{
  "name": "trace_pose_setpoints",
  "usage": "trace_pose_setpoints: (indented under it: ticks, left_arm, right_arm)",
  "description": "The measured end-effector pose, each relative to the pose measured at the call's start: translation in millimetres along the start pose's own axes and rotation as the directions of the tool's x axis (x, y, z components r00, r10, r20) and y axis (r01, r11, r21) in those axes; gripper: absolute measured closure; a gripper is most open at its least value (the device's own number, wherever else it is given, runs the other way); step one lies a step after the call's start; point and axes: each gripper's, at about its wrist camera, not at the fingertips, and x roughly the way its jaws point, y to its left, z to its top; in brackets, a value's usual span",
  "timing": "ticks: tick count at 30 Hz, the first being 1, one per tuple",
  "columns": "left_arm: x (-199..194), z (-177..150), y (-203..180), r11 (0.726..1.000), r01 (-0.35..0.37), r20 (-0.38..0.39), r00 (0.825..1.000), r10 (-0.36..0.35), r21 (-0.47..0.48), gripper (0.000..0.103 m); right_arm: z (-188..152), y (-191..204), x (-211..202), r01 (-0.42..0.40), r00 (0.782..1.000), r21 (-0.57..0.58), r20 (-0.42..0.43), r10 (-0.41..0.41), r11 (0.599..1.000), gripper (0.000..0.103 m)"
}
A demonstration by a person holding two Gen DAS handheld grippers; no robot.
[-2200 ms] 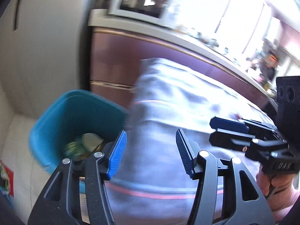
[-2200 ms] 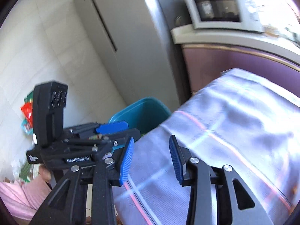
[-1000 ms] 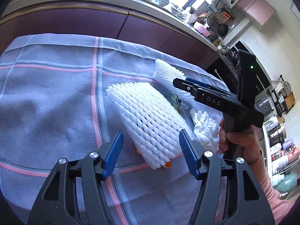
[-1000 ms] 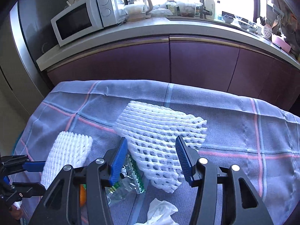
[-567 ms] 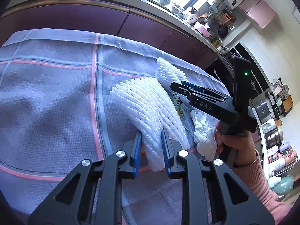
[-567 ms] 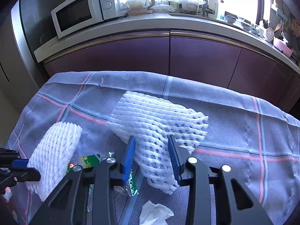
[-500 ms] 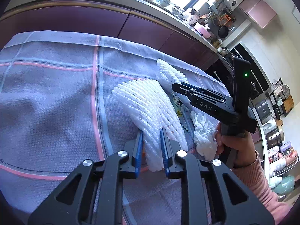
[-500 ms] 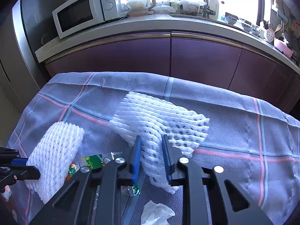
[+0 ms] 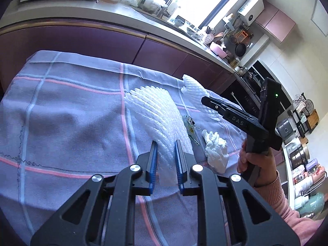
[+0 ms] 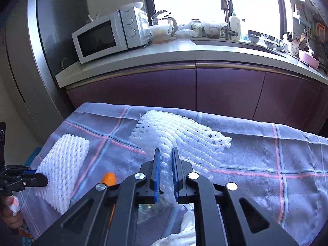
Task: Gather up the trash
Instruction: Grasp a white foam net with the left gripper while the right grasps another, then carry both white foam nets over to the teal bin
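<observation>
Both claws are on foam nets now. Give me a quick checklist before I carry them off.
1. Left claw grip on small foam net: ok, pinched between the pads.
2. Right claw grip on wide foam net: ok, jaws closing with the net between them.
3. Nets' far ends clear of tablecloth: cannot tell.
4. Bin in sight: not ok, out of view.
5. Table cleared: not ok, tissue and wrapper lie there.
</observation>
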Motion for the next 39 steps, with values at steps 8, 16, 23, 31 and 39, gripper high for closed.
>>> trace_pose_setpoints:
  ticks: [8, 16, 23, 31, 39]
  left_arm:
    - [-58.9, -16.9, 16.1, 0.999, -0.038, 0.078, 0.996, 0.039, -0.013, 0.086]
    - [-104.5, -46.5, 39.3, 0.993, -0.09, 0.131, 0.986, 0.099, -0.072, 0.086]
    - [-140.8, -76.2, 61.8, 0.981, -0.14, 0.163, 0.973, 0.161, -0.131, 0.086]
    - [-185.5, -105.5, 88.4, 0.955, -0.232, 0.193, 0.944, 0.266, -0.184, 0.086]
    - [-230.0, -126.8, 126.3, 0.916, -0.3, 0.211, 0.909, 0.36, -0.268, 0.086]
  right_arm:
    - [-11.8, 47.3, -30.2, -0.128, 0.989, -0.037, 0.064, 0.13, 0.991, 0.093]
    - [-29.3, 101.1, -37.5, -0.277, 0.959, -0.066, 0.048, 0.281, 0.959, 0.093]
    - [-42.6, 149.6, -31.1, -0.369, 0.929, -0.108, 0.002, 0.371, 0.923, 0.093]
    - [-44.4, 202.2, -20.9, -0.449, 0.893, -0.165, -0.053, 0.447, 0.878, 0.093]
    - [-42.8, 260.8, -10.1, -0.51, 0.86, -0.258, -0.128, 0.494, 0.821, 0.093]
